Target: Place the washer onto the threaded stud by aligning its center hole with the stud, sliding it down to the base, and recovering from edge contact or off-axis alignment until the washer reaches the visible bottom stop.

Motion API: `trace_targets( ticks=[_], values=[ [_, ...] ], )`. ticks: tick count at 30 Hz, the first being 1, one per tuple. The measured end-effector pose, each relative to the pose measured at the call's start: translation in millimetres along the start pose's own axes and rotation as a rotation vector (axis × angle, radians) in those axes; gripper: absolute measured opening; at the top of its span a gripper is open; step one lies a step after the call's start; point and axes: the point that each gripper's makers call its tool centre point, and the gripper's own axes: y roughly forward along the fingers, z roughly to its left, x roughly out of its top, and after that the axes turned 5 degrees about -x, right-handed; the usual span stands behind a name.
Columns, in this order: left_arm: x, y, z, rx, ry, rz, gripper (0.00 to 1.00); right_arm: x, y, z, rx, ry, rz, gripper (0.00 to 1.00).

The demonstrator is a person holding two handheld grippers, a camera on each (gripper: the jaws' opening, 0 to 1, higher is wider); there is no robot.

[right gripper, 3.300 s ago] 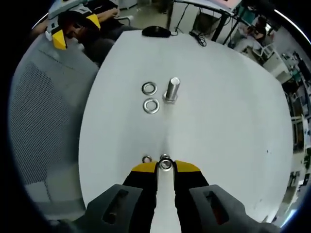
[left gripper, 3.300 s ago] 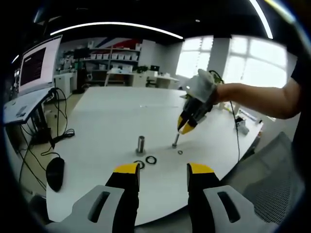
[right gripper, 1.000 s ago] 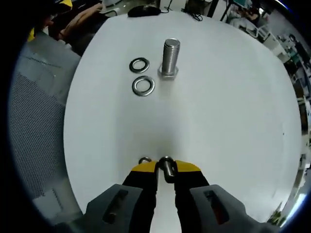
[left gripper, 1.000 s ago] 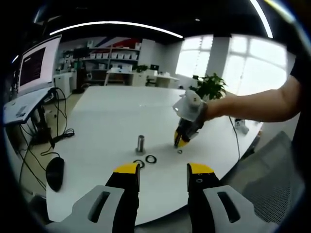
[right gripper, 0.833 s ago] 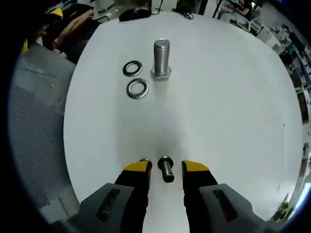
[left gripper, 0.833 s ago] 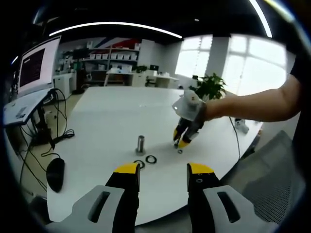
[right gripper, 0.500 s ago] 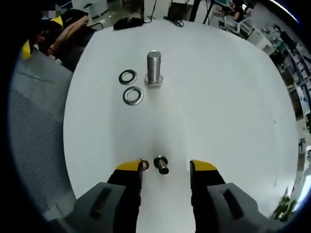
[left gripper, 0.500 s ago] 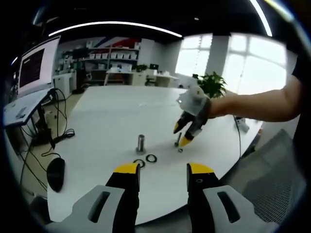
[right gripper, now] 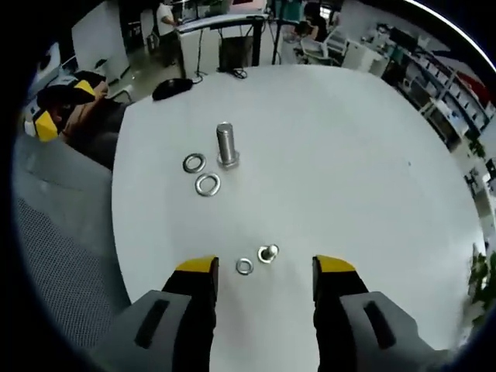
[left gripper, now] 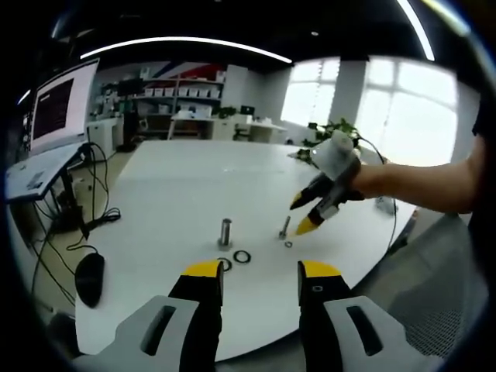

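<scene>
The right gripper (right gripper: 265,273), jaws spread wide and empty, hangs above the white table (right gripper: 349,170) near its edge, carried on an outstretched arm; the left gripper (left gripper: 252,273), also open and empty, is level off the same edge. A large bolt (right gripper: 225,145) stands beside two large washers (right gripper: 201,174). The small threaded stud (right gripper: 269,253) stands upright between the right jaws, the small washer (right gripper: 245,266) flat just beside it.

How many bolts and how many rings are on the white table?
Bolts standing up: 2, the big bolt and the small bolt.
Big rings: 2, one ring and another ring, both beside the big bolt.
Small rings: 1, a small ring beside the small bolt.
Total: 5
</scene>
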Motion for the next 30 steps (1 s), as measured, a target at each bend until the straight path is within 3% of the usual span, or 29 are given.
trace_targets(
  ticks=[4,10,20,30],
  values=[
    [-1.0,1,-0.1,0.002,0.008,0.008,0.36,-0.6,-9,-4,-0.034,0.027,-0.023,0.51],
    [-3.4,1,-0.7,0.0,0.017,0.025,0.36,1.7,-21,-8,-0.056,0.132,-0.087,0.5],
    [-2.3,0,0.8,0.012,0.024,0.02,0.36,-6.1,-26,9,-0.048,0.107,-0.086,0.5],
    [-3.1,1,-0.6,0.014,0.019,0.024,0.36,-10.3,-16,22,-0.015,0.081,-0.074,0.49]
  ],
)
